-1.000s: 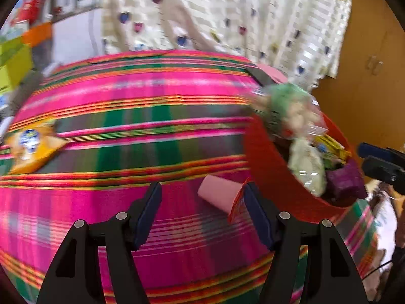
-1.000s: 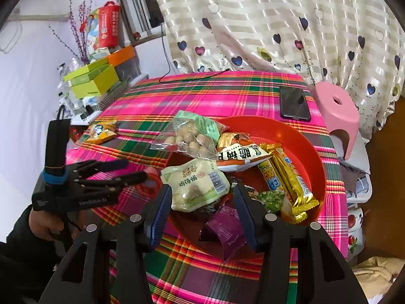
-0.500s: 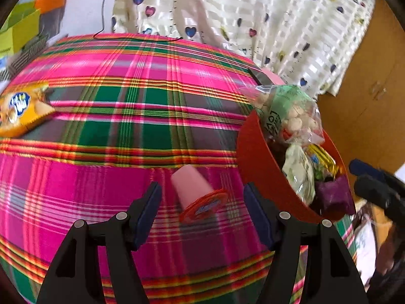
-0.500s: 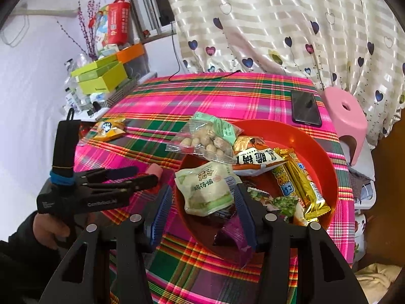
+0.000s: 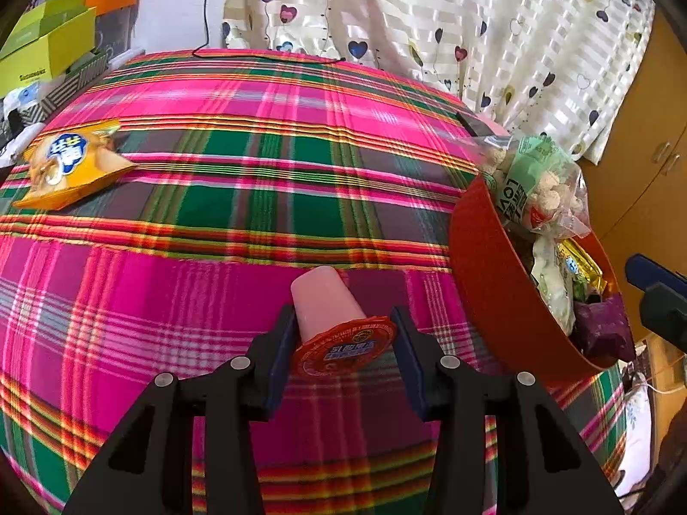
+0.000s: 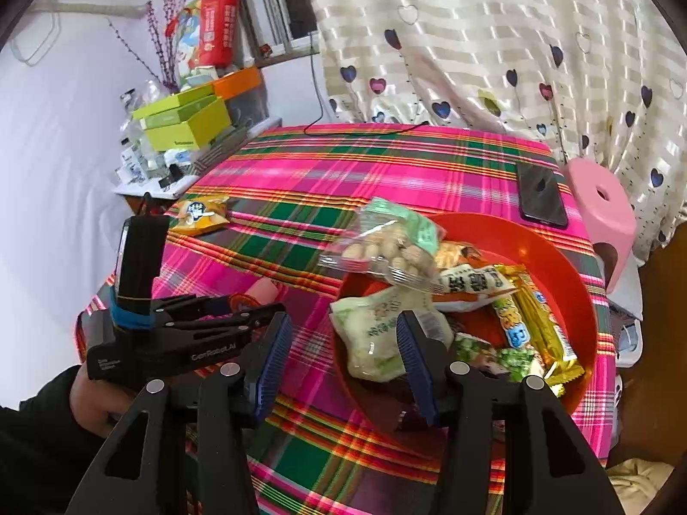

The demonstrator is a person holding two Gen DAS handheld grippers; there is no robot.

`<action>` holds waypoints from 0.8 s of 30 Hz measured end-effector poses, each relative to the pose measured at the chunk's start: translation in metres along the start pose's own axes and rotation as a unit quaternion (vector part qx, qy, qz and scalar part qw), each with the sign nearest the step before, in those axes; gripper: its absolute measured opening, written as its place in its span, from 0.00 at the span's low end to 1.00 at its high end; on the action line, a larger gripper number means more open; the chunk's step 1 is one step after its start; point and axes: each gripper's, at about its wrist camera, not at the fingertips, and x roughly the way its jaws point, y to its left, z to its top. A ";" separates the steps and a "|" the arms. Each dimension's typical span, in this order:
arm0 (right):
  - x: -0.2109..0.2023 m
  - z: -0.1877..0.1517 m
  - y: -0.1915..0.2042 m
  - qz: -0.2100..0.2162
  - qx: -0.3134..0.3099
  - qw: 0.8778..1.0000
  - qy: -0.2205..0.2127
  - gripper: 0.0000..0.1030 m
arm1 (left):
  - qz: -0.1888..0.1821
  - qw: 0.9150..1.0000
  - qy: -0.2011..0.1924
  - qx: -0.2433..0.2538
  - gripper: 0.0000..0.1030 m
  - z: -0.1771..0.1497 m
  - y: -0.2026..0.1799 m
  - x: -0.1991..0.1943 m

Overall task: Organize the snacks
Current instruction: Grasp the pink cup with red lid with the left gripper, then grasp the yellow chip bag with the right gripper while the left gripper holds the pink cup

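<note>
A pink jelly cup (image 5: 326,300) with a red foil lid lies on its side on the plaid tablecloth, left of the red bowl (image 5: 493,292). My left gripper (image 5: 343,339) has it between its jaws, which are closing; both pads touch the lid's rim. From the right wrist view the left gripper (image 6: 257,304) and the cup (image 6: 262,289) sit left of the bowl (image 6: 571,283), which is piled with several snack packets. My right gripper (image 6: 343,356) hovers open over the bowl's near-left rim, holding nothing. An orange snack bag (image 5: 68,163) lies alone at the far left.
A black phone (image 6: 541,193) lies on the cloth behind the bowl. A pink stool (image 6: 601,201) stands off the table's right side. Green and orange boxes (image 6: 184,124) are stacked on a side shelf at the left. A heart-print curtain hangs behind.
The left jaws have come in from wide apart onto the cup's lid, and the cup now sits centred between them. The right gripper has drifted slightly over the bowl.
</note>
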 end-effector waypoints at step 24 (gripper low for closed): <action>0.108 0.039 0.097 0.069 -0.066 0.993 0.067 0.48 | 0.021 0.993 -0.077 -0.090 0.44 -0.017 0.110 -0.072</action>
